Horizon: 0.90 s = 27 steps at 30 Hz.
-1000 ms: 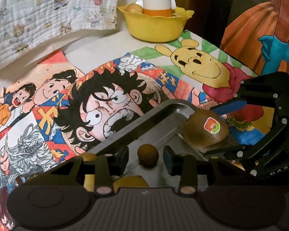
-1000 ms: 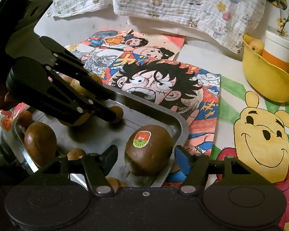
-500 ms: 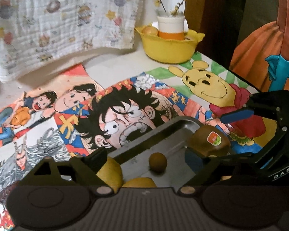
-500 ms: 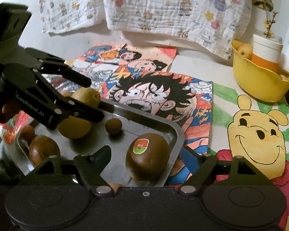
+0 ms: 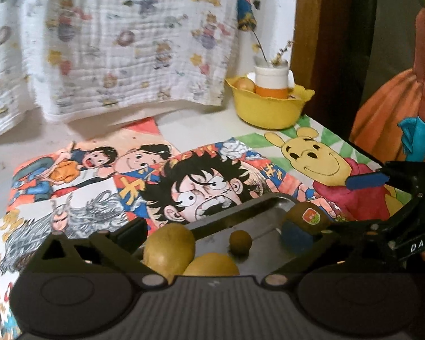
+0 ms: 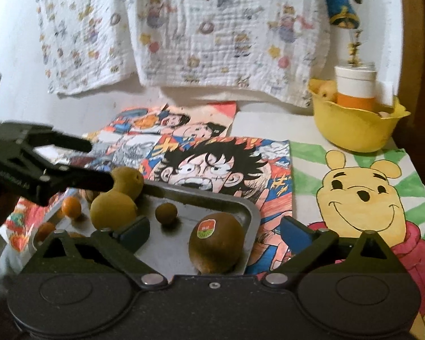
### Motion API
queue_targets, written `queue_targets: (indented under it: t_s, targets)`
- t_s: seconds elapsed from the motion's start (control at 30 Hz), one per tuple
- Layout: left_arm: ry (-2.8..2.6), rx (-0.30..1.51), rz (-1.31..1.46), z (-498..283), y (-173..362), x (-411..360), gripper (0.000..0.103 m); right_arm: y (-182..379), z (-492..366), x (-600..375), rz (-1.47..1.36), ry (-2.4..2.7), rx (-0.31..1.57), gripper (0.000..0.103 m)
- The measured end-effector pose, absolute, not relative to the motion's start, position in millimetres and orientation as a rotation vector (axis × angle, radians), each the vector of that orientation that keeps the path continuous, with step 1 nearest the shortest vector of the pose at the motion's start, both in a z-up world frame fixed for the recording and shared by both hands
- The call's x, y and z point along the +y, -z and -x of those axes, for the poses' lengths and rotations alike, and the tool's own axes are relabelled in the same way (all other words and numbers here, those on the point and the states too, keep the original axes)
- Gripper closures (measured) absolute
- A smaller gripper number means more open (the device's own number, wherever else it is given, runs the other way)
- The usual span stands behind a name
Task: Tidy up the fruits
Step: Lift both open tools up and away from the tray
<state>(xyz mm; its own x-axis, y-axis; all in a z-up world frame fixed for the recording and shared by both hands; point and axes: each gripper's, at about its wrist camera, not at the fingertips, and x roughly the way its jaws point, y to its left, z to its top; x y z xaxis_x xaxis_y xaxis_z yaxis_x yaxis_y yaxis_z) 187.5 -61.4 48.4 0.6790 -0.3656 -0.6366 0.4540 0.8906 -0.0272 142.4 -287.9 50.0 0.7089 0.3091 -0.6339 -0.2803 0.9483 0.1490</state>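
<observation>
Cartoon drawings cover the surface (image 6: 263, 124) below hanging printed cloths. Nearly all the fruit sits in the metal tray (image 6: 226, 201): the kiwi (image 6: 216, 246), yellow pears (image 6: 113, 211), a small brown fruit (image 6: 166, 212). The yellow bowl (image 6: 354, 130) far back holds just one or two. Both left tongs (image 5: 212, 235) and right tongs (image 6: 214, 232) gape empty, so sorting looks barely begun.

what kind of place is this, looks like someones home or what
Probably a home, perhaps a child's room: hand-coloured cartoon drawings cover the table, a printed muslin cloth hangs behind, and a metal tray of fruit sits beside a yellow bowl.
</observation>
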Motion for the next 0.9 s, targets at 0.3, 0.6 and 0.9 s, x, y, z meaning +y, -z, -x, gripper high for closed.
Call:
queue_targets:
  t_s: [0.3,0.6,0.9]
  targets:
    - [0.398,0.647,-0.050,-152.9,-47.0,-34.8,0.001,-50.7,-118.9,-280.6,-0.065,-0.309,0.657,0.001]
    - [0.311,0.593,0.001,-115.1,-44.2,-6.7,0.000,-52.6,-88.6,-269.1,-0.130,-0.301,0.647,0.001]
    - [0.261,0.564,-0.015,-81.2,-34.4,-3.9,0.000,-51.6,-57.9,-253.9,-0.118,-0.272,0.600,0.001]
